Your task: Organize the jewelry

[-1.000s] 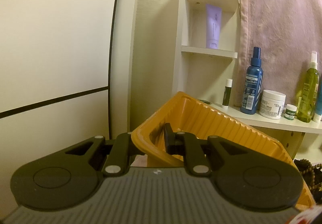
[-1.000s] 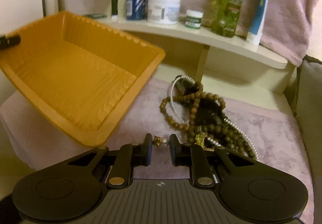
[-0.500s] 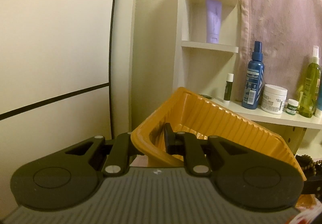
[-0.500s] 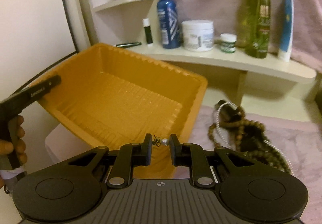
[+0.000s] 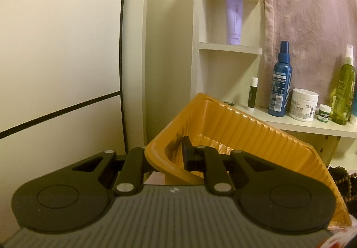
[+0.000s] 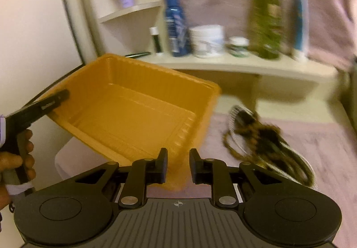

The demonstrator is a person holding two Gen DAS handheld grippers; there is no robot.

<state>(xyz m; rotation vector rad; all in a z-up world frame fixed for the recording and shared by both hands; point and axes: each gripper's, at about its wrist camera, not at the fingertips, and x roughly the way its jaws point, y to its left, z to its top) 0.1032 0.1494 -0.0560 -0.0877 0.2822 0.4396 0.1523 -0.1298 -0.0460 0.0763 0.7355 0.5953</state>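
The left gripper (image 5: pixel 171 154) was clamped on the near wall of the orange tray (image 5: pixel 245 136), holding it tilted (one finger inside, one outside). The right gripper (image 6: pixel 178 164) had just been opening, nothing visible between its parted jaws, beside the tray's near corner. The bead necklaces (image 6: pixel 263 134) lay heaped on the pink cloth (image 6: pixel 312 143), right of the tray.

A tangle of beaded necklaces (image 6: pixel 265 134) lies on the mauve cloth (image 6: pixel 312 143)
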